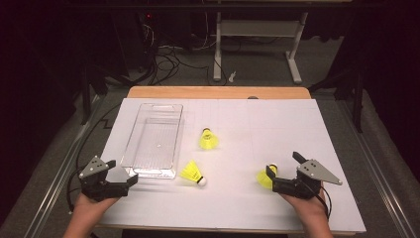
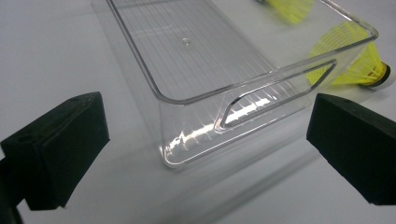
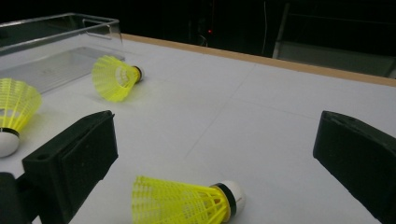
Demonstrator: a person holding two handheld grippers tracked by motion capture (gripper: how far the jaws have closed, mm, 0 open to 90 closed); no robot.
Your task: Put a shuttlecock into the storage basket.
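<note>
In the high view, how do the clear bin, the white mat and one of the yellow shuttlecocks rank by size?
1. White mat, covering most of the table.
2. Clear bin.
3. Middle shuttlecock, smallest; the three shuttlecocks look alike in size.

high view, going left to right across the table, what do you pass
left tool → clear plastic bin → shuttlecock near the bin's front corner → shuttlecock farther back → shuttlecock between the right tool's jaws → right tool
</note>
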